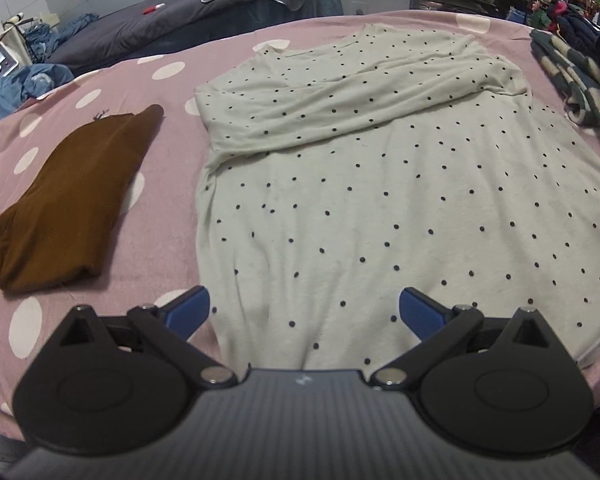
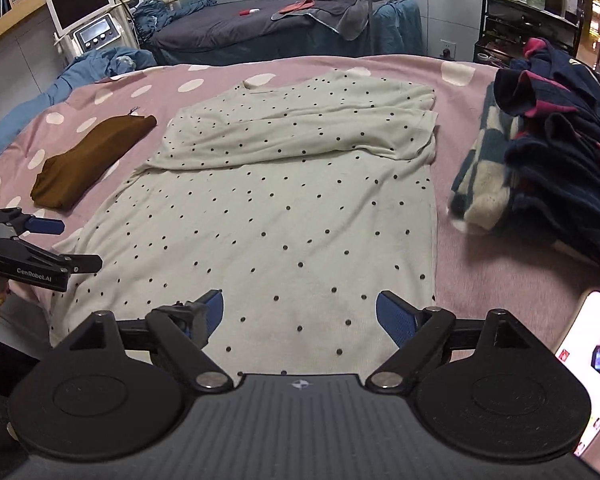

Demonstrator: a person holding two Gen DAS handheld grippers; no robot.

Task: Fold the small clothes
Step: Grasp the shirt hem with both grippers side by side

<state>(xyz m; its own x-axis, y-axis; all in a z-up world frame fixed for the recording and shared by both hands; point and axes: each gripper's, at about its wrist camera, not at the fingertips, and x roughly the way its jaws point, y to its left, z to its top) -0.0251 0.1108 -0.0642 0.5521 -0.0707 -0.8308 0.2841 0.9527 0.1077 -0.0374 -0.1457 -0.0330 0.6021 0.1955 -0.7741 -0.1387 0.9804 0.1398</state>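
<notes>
Left wrist view: the left gripper (image 1: 304,310) hovers with its fingers spread wide and empty above the near hem of the dotted shirt (image 1: 380,208), which lies flat on the pink spotted bedcover (image 1: 160,208) with both sleeves already laid across the chest. A folded brown garment (image 1: 68,204) rests apart to the left. Right wrist view: the right gripper (image 2: 300,312) is likewise wide and holds nothing, poised over the hem near the shirt's right edge; a pile of dark clothes (image 2: 548,168) sits beside the shirt, and a phone (image 2: 592,356) lies at the near right. Risks, in the inspector's judgement: pinching only the top layer would leave the lower one behind; uneven lifting could shake the folded sleeves loose; a wide swing could disturb the pile.
</notes>
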